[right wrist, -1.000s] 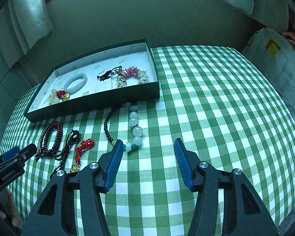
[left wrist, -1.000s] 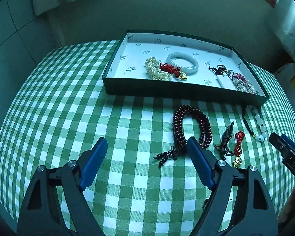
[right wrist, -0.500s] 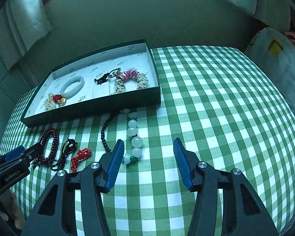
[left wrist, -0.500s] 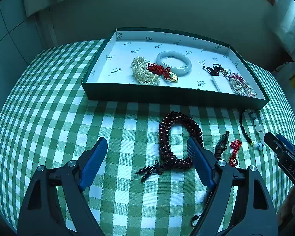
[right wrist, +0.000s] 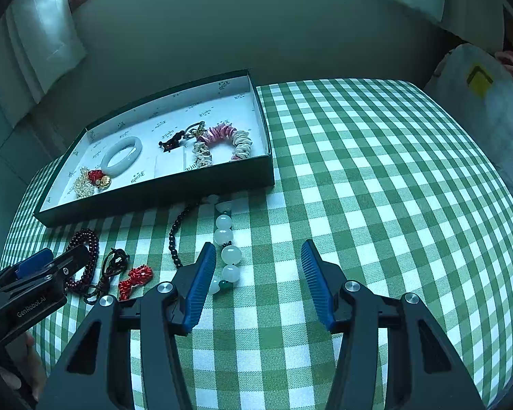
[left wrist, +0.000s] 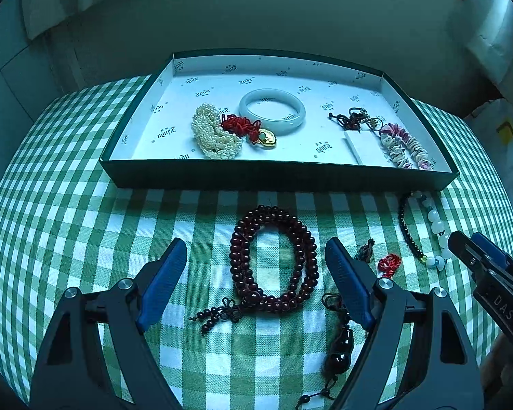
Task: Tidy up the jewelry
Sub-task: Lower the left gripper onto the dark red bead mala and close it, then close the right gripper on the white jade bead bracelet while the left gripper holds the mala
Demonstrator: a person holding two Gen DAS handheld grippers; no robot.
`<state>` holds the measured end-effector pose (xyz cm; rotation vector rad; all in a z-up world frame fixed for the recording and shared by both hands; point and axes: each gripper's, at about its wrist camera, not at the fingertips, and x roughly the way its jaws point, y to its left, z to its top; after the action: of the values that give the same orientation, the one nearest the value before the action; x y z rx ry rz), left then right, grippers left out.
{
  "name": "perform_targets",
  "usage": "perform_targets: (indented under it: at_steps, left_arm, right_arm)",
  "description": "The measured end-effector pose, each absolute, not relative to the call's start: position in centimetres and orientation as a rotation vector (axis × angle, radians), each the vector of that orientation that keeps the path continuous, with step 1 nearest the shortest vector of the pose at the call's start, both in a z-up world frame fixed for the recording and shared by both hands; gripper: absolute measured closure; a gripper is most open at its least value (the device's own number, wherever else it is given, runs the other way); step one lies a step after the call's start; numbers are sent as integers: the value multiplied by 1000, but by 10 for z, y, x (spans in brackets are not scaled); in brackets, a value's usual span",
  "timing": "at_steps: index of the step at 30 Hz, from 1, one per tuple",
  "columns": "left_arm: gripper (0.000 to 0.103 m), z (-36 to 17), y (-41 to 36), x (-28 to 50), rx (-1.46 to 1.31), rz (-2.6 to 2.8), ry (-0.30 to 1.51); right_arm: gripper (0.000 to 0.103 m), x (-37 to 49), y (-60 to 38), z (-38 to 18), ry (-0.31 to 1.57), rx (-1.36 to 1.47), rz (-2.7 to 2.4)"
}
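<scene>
A dark red bead bracelet (left wrist: 237,259) lies on the green checked cloth, framed by the wide-apart fingers of my left gripper (left wrist: 254,244), which is open and holds nothing. Beyond it stands a shallow dark green box (left wrist: 277,177) with a jade bangle (left wrist: 287,128), a pearl bunch (left wrist: 215,133), a red knot with gold charm (left wrist: 266,138) and a shell bracelet (left wrist: 403,147) inside. My right gripper (right wrist: 258,246) is open over bare cloth. A string of black and white beads (right wrist: 229,254) lies just beside its left finger. A small red knot (right wrist: 136,276) and a dark cord pendant (left wrist: 340,348) rest between the two grippers.
The box (right wrist: 154,198) sits at the table's far side near the wall. Right of it is a wide stretch of checked cloth (right wrist: 376,188). A pale bag with a yellow mark (right wrist: 478,78) stands past the table's right edge. A person's hand (right wrist: 17,372) holds the left gripper (right wrist: 51,263).
My left gripper has slid right and a little closer to the table, so the dark red bracelet now lies between its fingers. The right gripper has stayed put.
</scene>
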<state>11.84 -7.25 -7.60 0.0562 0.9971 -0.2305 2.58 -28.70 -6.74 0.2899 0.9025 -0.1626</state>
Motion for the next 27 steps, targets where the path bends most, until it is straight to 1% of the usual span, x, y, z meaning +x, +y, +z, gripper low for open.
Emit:
perform_targets:
  at_steps: [4,7,9,10,12,13,15,16,17,24,27]
  left_arm:
    - [20,-81,-76,120,65,-227,1001]
    - [24,-85,-79,120,93,-218,987]
    - [37,-85,-79,118,123,-208,967]
    - [42,-85,-79,117,121,-211,958]
    - [61,-84,-75,116,123,-209,945]
    - [65,-84,-73,115,123,-208,940]
    - [81,-82,-65,114,124,-203,935]
    - [84,-82,-62,114,121,-202,935]
    - [86,-82,-58,114,116,-203,936]
    - [86,-80,-35,118,102,-172,933]
    - [89,-78,-28,118,100,-163,923]
  right_arm:
    - [51,24,-289,-67,901,293,-162]
    - [51,24,-289,-67,901,294,-161]
    - [51,24,-289,-67,902,293,-159]
    - [51,24,-288,-67,902,293,-158]
    - [51,25,-287,-68,904,290,-156]
    - [51,26,-286,-68,905,289,-155]
    - [51,27,-285,-67,904,285,-152]
    - [51,28,-284,-67,904,281,-151]
    - [51,30,-283,-66,903,278,-150]
    - [51,42,-276,-66,904,249,-134]
    - [55,47,-271,-68,912,229,-128]
